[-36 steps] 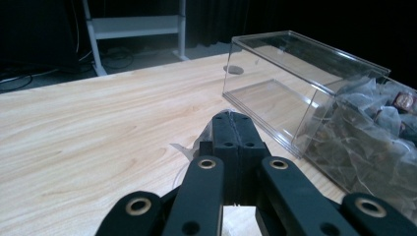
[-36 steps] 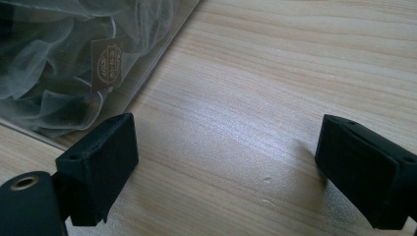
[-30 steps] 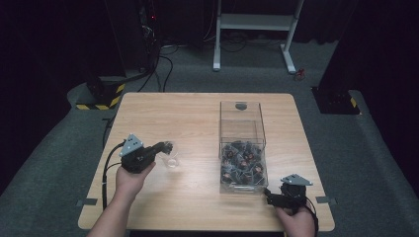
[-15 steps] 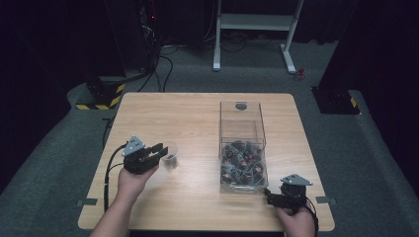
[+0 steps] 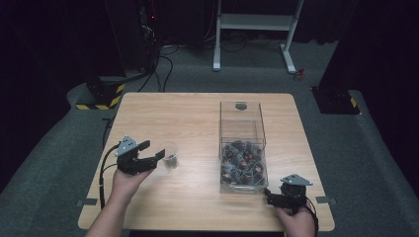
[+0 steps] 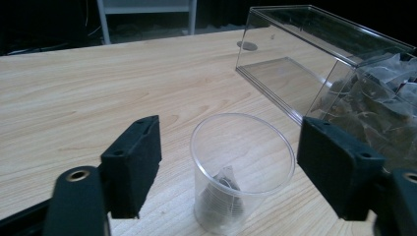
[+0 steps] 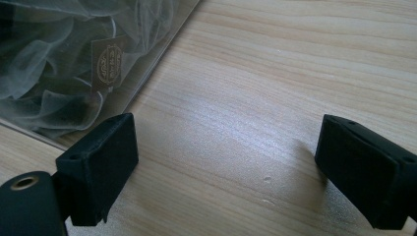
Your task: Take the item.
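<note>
A clear plastic cup [image 5: 171, 156] stands upright on the wooden table [image 5: 173, 113] at the left, with one tea bag [image 6: 223, 189] in its bottom. My left gripper [image 5: 153, 150] is just left of it. In the left gripper view the cup [image 6: 241, 162] sits between the jaws of the left gripper [image 6: 228, 157]. The jaws have just been opening, and the pads stand clear of the cup's wall. My right gripper [image 5: 269, 197] rests open near the front right corner of the table, beside the clear box [image 5: 242, 143]. Bare wood lies between the jaws of the right gripper [image 7: 226, 167].
The tall clear box holds several tea bags [image 5: 243, 163] in its near half, and its far half is bare. It stands right of the cup [image 6: 314, 54] and at the upper left in the right gripper view [image 7: 74, 59]. A desk frame [image 5: 257, 22] and cables lie beyond the table.
The left gripper's jaws have spread apart from around the cup, which now stands free on the table. The right gripper has not moved.
</note>
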